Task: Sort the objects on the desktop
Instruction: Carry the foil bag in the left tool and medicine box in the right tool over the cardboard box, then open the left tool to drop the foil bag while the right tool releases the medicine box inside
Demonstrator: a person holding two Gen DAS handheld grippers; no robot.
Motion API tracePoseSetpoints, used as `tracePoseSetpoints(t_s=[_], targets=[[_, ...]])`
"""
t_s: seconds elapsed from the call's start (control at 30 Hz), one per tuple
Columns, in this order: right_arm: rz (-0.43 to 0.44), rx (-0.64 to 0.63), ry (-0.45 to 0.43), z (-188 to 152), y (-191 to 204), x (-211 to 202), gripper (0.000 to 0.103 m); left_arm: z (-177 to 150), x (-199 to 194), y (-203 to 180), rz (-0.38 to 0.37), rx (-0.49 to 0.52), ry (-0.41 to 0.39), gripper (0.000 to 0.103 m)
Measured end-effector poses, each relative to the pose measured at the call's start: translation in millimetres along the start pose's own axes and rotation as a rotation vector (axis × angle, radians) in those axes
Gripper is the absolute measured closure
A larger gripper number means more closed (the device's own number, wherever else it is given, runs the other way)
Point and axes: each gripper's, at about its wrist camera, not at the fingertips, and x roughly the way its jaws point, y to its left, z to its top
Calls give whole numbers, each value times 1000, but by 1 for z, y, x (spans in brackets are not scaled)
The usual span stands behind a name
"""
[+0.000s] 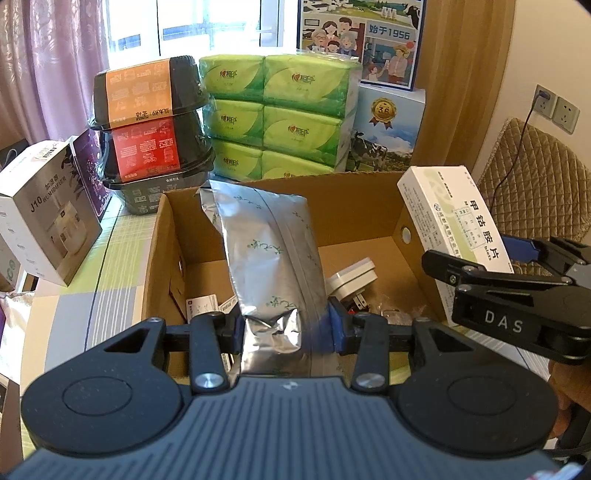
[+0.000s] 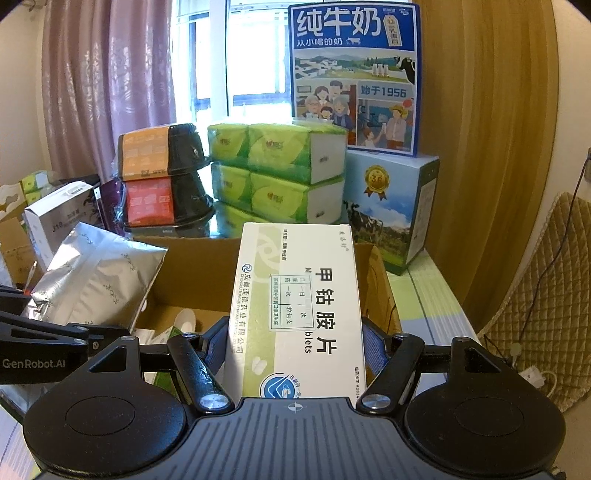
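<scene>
Both tools pinch items over the cardboard box (image 1: pixel 369 206): left tool (image 1: pixel 286 328) a foil pouch (image 1: pixel 269 251), right tool (image 2: pixel 295 354) a medicine carton (image 2: pixel 295 306).

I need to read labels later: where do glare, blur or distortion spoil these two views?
Left wrist: window blown out, silver pouch shiny with glare, edges bent by fisheye. Right wrist: medicine box print sharp and legible, window overexposed, wood panel curved by the lens.

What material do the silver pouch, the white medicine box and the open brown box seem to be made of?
Silver pouch: likely metallised foil, shiny and creased. White medicine box: seemingly thin printed card with sharp folded edges. Open brown box: corrugated cardboard, matte brown.
</scene>
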Motion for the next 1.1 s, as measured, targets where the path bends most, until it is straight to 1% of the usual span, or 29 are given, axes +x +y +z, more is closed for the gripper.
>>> tracePoseSetpoints(t_s=[0.47, 0.67, 1.1], targets=[[0, 6, 12, 0, -7, 19, 35, 13, 20, 13, -11, -44, -10, 66], [1, 14, 4, 1, -9, 22, 35, 20, 25, 12, -13, -45, -19, 66], [3, 23, 0, 4, -10, 29, 35, 19, 34, 19, -14, -79, -29, 66]])
